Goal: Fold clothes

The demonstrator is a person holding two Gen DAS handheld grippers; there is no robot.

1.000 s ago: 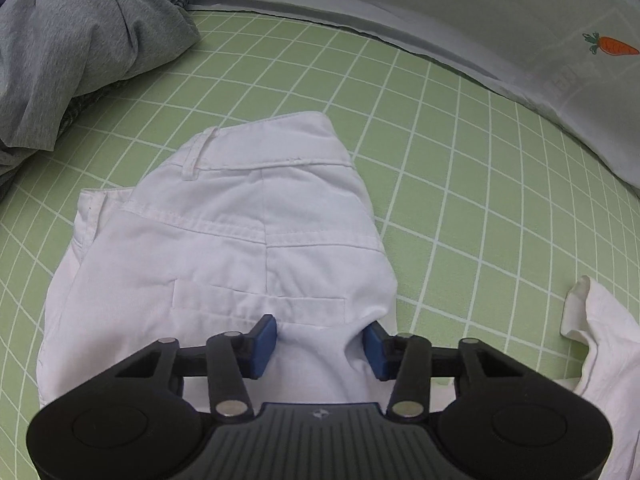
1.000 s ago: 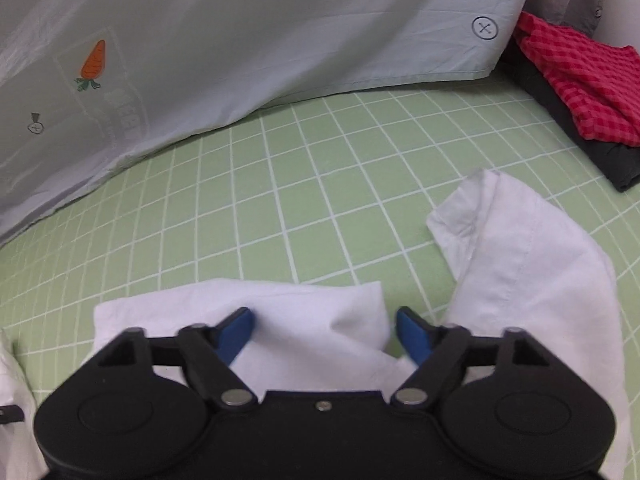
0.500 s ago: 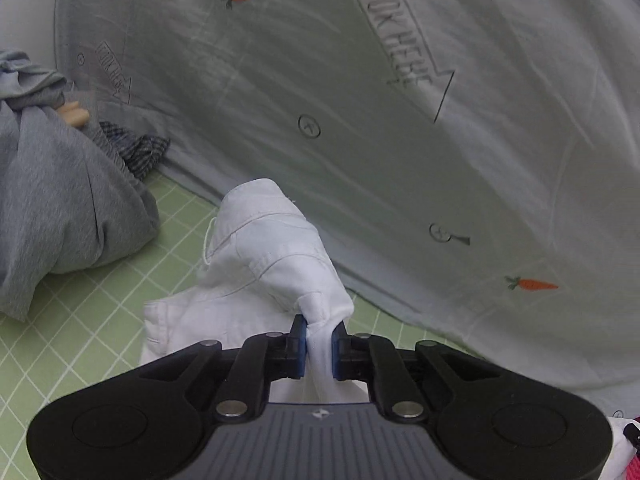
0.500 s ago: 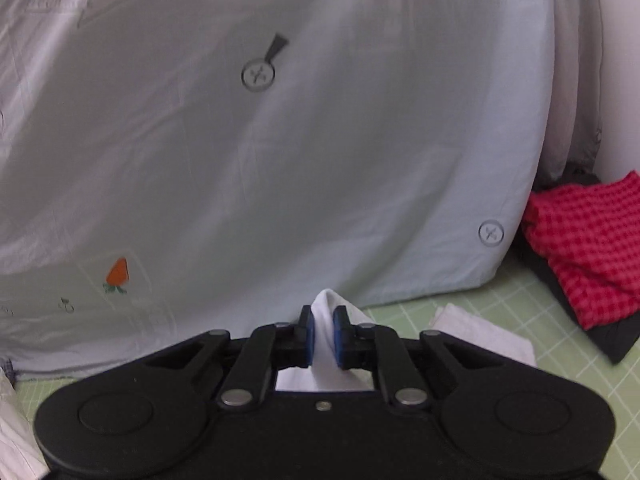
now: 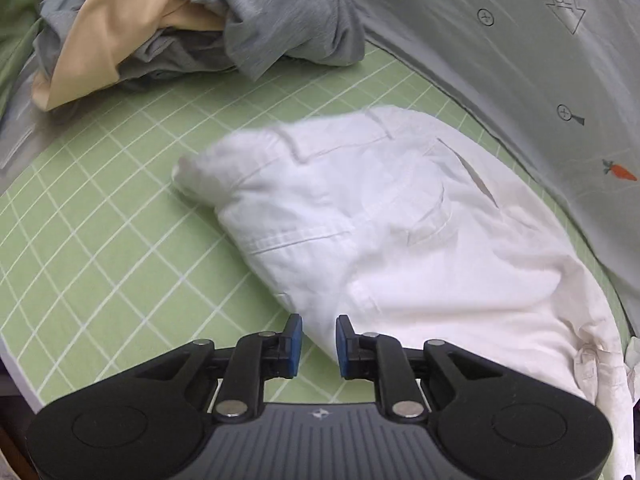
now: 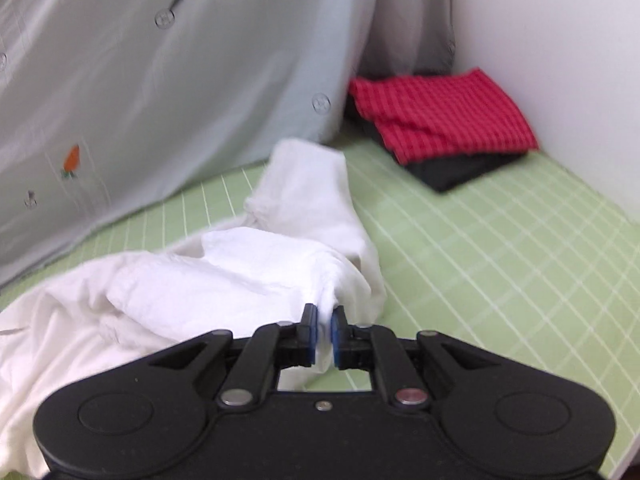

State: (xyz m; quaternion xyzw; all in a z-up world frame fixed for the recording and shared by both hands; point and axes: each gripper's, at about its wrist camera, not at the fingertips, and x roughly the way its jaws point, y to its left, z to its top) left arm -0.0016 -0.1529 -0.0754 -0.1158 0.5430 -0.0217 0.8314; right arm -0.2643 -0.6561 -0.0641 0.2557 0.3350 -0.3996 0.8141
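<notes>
- While the white trousers (image 5: 400, 232) lie on the green grid mat (image 5: 100, 240), their long axis runs from the waistband, toward the grey clothes pile (image 5: 200, 20), back past both tongs.
- Left gripper (image 5: 319, 340): parted, straddling the trousers' near edge; possibly just touching.
- Right gripper (image 6: 324, 336): clenched on a trouser leg (image 6: 312, 208), so nearer for the fold.
</notes>
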